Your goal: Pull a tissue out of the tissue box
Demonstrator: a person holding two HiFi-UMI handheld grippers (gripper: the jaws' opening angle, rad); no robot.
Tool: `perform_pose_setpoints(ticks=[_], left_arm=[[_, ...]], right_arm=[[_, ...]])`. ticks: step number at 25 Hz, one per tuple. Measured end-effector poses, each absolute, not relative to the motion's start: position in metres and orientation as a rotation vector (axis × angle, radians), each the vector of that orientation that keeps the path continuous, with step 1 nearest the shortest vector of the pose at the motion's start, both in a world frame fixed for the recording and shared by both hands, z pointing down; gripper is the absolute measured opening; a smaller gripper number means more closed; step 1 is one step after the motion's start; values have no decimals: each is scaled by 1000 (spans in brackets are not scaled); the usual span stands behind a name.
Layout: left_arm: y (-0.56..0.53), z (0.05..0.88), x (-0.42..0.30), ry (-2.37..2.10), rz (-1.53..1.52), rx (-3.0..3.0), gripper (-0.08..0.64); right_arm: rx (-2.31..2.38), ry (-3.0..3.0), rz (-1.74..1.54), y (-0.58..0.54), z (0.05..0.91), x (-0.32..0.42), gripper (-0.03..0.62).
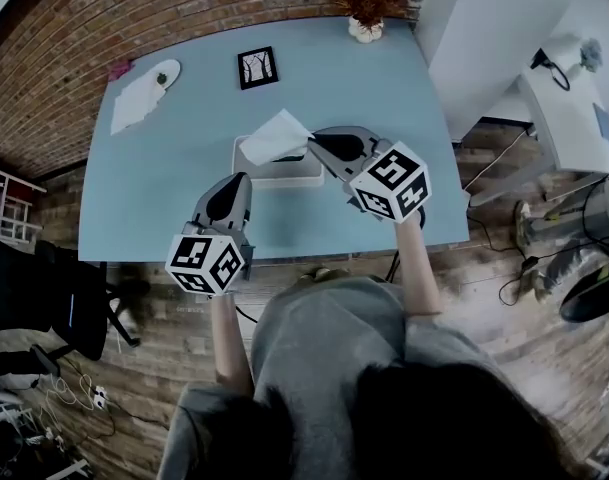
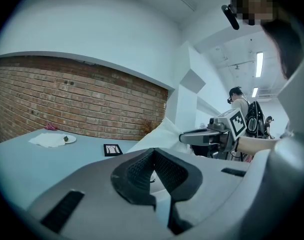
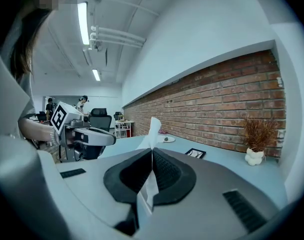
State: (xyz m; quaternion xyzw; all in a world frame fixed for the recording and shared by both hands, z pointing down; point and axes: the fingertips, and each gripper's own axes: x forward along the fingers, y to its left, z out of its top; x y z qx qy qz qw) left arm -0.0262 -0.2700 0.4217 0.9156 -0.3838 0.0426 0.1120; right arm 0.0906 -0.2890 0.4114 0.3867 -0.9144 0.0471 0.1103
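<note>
A white tissue box [image 1: 314, 175] lies in the middle of the blue table [image 1: 164, 198]. A white tissue [image 1: 276, 136] stands up out of its top. My right gripper [image 1: 309, 148] is shut on the tissue's right edge, just above the box. In the right gripper view the tissue [image 3: 154, 129] runs up from between the pads of my right gripper [image 3: 152, 151]. My left gripper [image 1: 240, 180] hovers by the box's near left corner. Its jaws meet at the tip, with nothing seen between them, in the left gripper view [image 2: 152, 153]. There the tissue [image 2: 164, 134] and the right gripper [image 2: 184, 136] show ahead.
A small black picture frame [image 1: 257, 67] lies behind the box. A white plate and napkin [image 1: 144, 93] sit at the far left corner, a potted dry plant [image 1: 365, 18] at the far edge. A white desk [image 1: 564, 108] stands right, a black chair [image 1: 64, 298] left.
</note>
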Motion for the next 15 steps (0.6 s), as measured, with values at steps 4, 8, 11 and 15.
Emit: perform_pose_setpoints(ticks=[4, 8, 11, 15], left_arm=[[-272, 424, -25, -1127, 123, 2684, 3], [-273, 424, -22, -1129, 117, 2687, 3], [-275, 425, -19, -1126, 112, 2687, 3], [-277, 426, -17, -1121, 105, 2685, 3]], right_arm=[[1126, -2680, 141, -290, 417, 94, 3], [1112, -2688, 134, -289, 419, 96, 3], [1099, -2697, 126, -290, 417, 97, 3], [1089, -2707, 111, -293, 414, 98, 3]])
